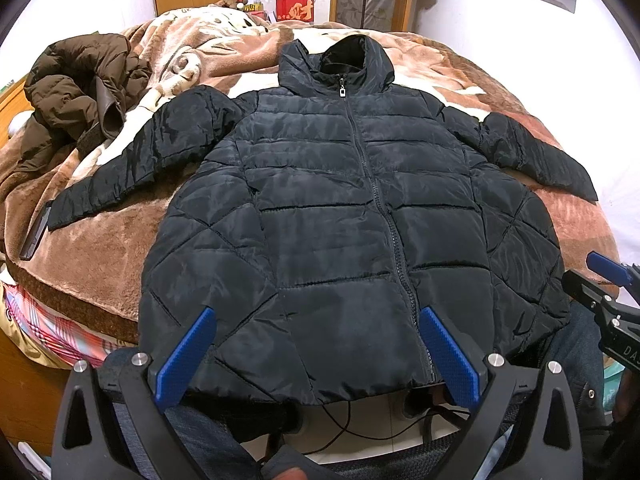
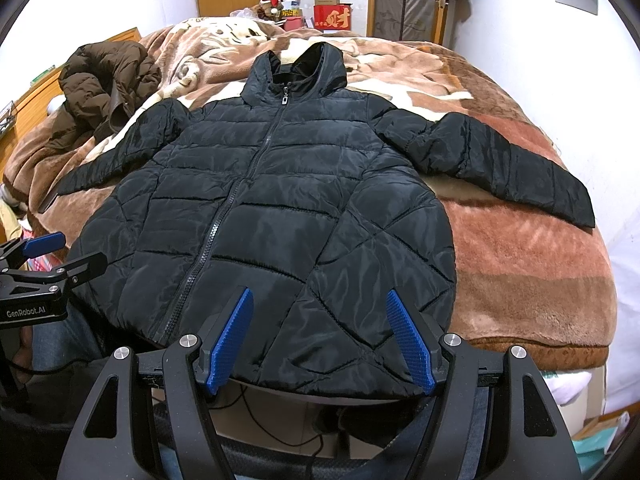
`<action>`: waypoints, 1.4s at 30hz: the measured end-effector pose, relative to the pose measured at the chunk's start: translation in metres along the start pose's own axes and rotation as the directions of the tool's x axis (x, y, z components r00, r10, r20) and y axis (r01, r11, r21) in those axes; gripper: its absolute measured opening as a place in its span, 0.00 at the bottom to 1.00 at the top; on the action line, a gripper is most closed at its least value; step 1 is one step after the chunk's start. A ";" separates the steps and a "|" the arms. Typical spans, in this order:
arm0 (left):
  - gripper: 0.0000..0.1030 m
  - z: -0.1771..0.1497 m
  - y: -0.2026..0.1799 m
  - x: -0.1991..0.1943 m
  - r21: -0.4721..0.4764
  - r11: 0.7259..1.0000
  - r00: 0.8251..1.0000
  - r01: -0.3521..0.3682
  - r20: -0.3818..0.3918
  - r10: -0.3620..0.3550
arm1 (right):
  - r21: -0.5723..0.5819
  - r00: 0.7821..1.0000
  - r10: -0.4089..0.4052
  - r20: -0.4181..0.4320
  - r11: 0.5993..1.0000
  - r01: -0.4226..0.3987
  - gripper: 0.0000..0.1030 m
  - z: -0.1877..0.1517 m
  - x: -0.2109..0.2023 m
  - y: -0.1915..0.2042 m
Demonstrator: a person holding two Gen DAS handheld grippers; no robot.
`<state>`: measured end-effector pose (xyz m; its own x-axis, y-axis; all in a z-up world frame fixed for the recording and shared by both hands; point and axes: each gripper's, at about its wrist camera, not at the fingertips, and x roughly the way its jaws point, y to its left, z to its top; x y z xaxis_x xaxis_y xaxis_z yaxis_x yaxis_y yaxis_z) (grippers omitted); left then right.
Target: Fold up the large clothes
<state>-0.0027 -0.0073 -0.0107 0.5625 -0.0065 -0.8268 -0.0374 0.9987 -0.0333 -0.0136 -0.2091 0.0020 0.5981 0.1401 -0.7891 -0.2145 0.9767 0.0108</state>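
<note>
Black jacket [image 1: 352,216] flat on the bed [image 2: 520,240], zipped, sleeves spread, hem over the near edge. Left gripper [image 1: 316,344] and right gripper [image 2: 320,336] both spread wide, empty, above hem. Puffy, slick, light: probably pinch cuffs or hem seam.

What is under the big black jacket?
The black jacket lies spread out on a fuzzy brown blanket that covers the bed. Its bottom edge hangs over the bed's side. Whatever is on the blanket right beneath the jacket is hidden.
</note>
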 end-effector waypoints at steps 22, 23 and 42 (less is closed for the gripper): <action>1.00 0.002 0.004 0.010 0.006 1.000 1.000 0.001 -0.020 -0.001 | -0.004 1.000 0.002 -0.012 1.000 -0.002 0.67 0.002 0.015 0.006; 1.00 0.003 0.005 0.011 0.006 1.000 1.000 0.002 -0.022 -0.002 | -0.005 1.000 0.005 -0.014 1.000 -0.005 0.67 0.006 0.015 0.006; 1.00 0.060 0.117 0.068 -0.217 0.974 0.998 -0.058 0.007 0.061 | -0.106 0.996 0.080 -0.038 0.991 -0.084 0.71 0.080 0.081 0.031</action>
<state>0.0805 0.1123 -0.0370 0.5648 0.0550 -0.8234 -0.2484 0.9628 -0.1060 0.0895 -0.1549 -0.0125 0.5494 0.2116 -0.8083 -0.3443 0.9388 0.0117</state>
